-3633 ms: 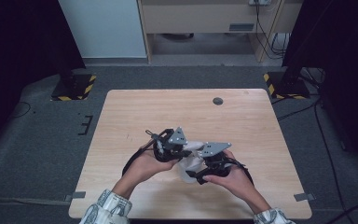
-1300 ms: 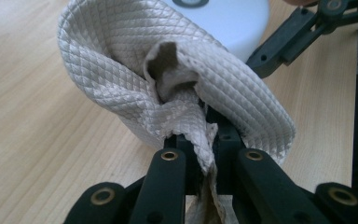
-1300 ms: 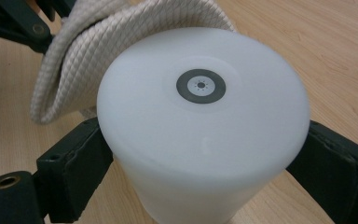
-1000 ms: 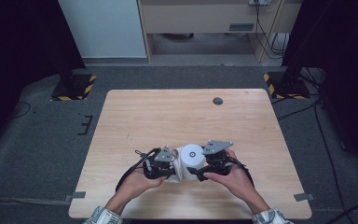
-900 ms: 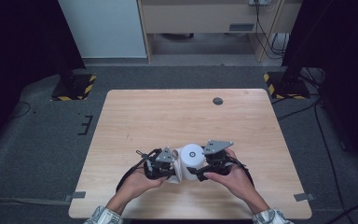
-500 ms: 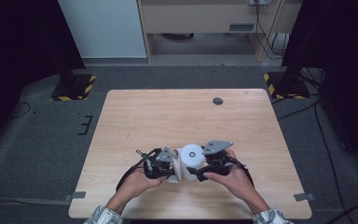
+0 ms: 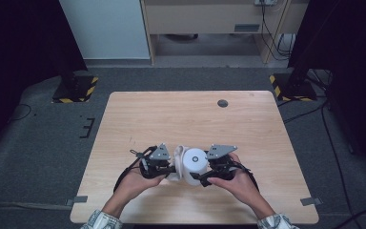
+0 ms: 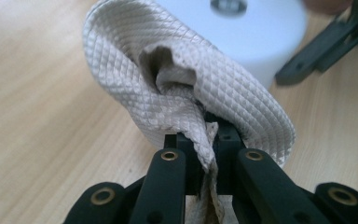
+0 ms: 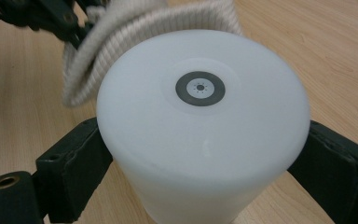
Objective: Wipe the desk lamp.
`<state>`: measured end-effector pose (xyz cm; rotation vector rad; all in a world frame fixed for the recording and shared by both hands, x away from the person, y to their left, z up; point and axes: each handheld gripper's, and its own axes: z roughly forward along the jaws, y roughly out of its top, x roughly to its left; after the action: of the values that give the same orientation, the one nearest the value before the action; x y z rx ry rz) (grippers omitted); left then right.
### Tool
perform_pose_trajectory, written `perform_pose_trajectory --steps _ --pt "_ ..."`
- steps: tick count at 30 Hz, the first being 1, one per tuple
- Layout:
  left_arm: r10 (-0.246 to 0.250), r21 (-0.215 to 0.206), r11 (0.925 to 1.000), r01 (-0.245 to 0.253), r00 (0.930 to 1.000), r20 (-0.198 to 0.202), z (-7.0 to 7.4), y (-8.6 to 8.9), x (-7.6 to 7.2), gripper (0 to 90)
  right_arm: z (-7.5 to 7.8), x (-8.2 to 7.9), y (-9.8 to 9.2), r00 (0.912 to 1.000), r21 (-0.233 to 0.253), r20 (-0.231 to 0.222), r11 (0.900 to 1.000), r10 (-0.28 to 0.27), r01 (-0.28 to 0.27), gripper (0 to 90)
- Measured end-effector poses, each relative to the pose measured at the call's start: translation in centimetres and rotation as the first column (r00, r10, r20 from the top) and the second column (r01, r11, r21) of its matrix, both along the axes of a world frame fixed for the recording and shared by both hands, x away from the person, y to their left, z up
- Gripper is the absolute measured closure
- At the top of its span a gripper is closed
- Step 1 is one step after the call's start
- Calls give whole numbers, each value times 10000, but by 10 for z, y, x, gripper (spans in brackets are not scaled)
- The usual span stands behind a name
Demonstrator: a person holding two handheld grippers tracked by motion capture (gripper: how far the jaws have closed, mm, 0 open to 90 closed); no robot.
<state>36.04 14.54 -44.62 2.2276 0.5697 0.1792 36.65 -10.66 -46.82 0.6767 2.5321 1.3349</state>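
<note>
- Right gripper clamped on white cylinder; jaws pressed against both flanks, cylinder upright on table, near front edge, between both hands.
- Left gripper pinched shut on fold of quilted beige cloth; cloth bunched above jaws, loose end trailing down between them.
- In high view: left gripper just left of cylinder, cloth draped against cylinder's left side, touching it. Right gripper on near right side.
- Top face of cylinder carries small dark ring with grey centre; face otherwise plain white, no visible smear.
- Step in hand, judged: wiping cylinder with cloth while other gripper steadies it.
- To do well: keep right clamp low and firm so cylinder cannot tip or spin under wiping pressure.
- Sweep cloth around wall with padded loop, not jaw tips, leading; hard plastic on cylinder risks scratching or knocking it loose.
- Keep cloth clear of right jaws; snagging there would drag cloth out of pinch.
- Light, even pressure toward clamped side, so push is met by grip rather than by table friction alone.
- Small black disc at far side of table, well apart, not in play.
- Cloth grip looks thin: a narrow fold sits between jaws; a hard tug could slip it.
</note>
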Motion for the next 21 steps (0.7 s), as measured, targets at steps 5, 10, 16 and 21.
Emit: perform_pose_trajectory --steps 5,10,16,21 --pt "40 -67 10000 -39 9999 143 5 1 -2 848 -1 -1 2 10000 2 9 10000 -48 48 94" --pt "-46 273 9996 44 10000 88 -1 -3 -2 848 -1 0 3 10000 -20 38 10000 -64 65 94" --pt "-146 447 9989 146 9999 -15 -7 -6 -2 848 -1 3 2 9999 -19 51 9999 -151 151 94" --pt "-293 -4 9996 293 9995 125 3 -6 -8 847 -2 5 0 9998 -25 71 9998 -181 181 94"
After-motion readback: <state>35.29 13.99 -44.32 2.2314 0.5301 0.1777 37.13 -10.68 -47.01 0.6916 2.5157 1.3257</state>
